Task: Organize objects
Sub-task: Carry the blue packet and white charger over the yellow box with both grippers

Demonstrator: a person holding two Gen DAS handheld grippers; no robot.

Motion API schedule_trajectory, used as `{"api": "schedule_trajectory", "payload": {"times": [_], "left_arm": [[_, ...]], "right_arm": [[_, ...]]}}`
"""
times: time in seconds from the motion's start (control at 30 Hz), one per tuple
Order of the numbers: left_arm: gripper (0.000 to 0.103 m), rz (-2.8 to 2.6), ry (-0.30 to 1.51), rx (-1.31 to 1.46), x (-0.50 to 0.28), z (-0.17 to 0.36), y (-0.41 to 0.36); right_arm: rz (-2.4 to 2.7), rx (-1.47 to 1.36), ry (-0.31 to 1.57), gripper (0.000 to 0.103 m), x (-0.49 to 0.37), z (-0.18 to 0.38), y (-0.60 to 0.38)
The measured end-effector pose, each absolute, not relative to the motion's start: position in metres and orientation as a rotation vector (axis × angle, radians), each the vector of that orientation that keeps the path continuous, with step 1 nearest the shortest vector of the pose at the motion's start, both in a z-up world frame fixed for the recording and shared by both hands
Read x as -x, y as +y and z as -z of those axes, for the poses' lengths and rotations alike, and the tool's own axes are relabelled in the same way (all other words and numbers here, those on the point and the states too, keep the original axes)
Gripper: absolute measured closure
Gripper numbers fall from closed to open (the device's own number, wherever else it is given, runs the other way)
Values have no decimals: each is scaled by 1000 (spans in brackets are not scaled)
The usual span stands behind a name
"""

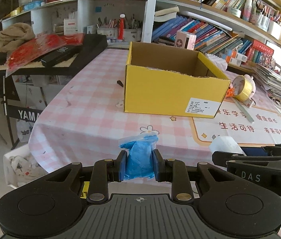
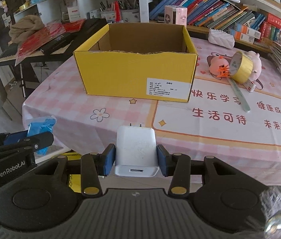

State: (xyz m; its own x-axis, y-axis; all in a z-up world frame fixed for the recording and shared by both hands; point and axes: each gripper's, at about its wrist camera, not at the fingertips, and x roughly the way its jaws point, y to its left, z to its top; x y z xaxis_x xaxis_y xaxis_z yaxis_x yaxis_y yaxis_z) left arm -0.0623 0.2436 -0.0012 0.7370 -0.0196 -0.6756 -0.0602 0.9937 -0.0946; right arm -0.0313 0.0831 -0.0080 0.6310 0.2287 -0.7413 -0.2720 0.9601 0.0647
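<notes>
Currently left gripper (image 1: 138,165) clamps blue bag (image 1: 139,159); right gripper (image 2: 136,159) clamps white charger (image 2: 136,149).

Between the near edge of the tabletop (image 2: 120,109) and the yellow box (image 2: 136,73) lies a bare strip of pink-checked cloth, wide enough to pass over, and the box's open top is unobstructed from above. To the box's right, a tape roll (image 2: 242,67), pink toys (image 2: 217,64) and a long ruler (image 2: 239,95) crowd the way. On its left, the keyboard (image 1: 64,59) stands just beside the tabletop, closing that flank.
</notes>
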Motion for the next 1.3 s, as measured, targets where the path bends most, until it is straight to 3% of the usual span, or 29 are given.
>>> {"api": "schedule_trajectory", "payload": {"times": [0.9,1.3], "left_arm": [[78,59,733,62,64,-2,225],[78,88,655,36,42,-30,221]], "right_arm": [[-219,17,848,61,39,7,68],[-178,-18,754,61,16,-21,55]]}}
